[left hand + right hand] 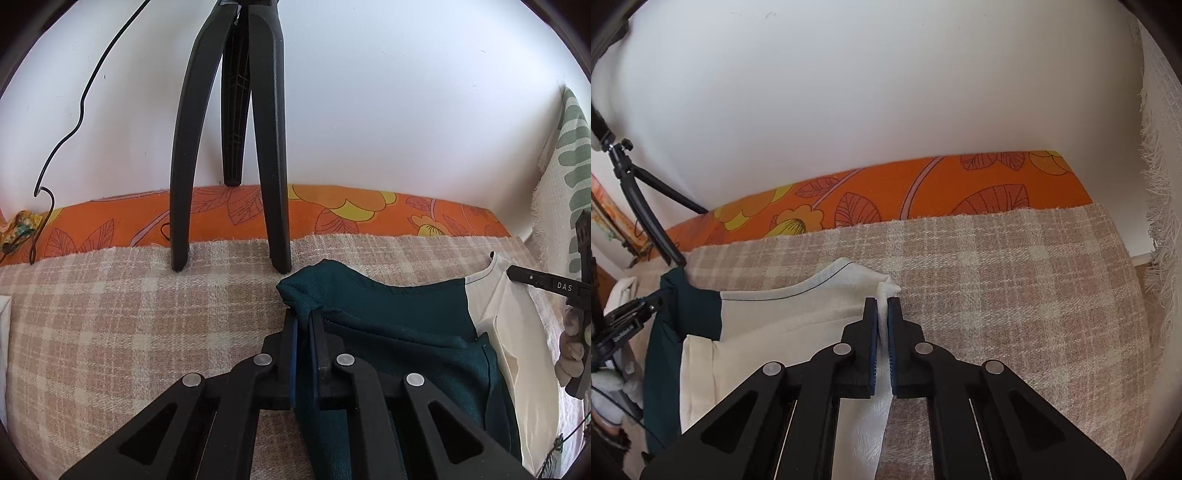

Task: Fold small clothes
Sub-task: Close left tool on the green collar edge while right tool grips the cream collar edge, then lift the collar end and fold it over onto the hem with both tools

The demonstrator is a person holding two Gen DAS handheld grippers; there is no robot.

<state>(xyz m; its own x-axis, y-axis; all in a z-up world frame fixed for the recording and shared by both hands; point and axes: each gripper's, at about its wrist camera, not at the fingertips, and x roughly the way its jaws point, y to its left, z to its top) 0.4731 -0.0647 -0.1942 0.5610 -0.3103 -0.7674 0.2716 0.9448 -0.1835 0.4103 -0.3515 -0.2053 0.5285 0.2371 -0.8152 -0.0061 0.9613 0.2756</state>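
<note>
Left gripper (303,325): I'm clamping its jaws on the garment's (406,332) teal corner. Right gripper (883,314): jaws pinching the cream corner. Garment is lying stretched between them on the plaid blanket (1015,295).

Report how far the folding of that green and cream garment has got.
Done: the garment lies on the plaid blanket, partly doubled near its middle seam. In hand: the left tongs are shut on its green corner, the right tongs shut on its cream corner, both at the far edge. Left: carrying those corners over to make the fold; no tidy folded shape shows yet.
</note>
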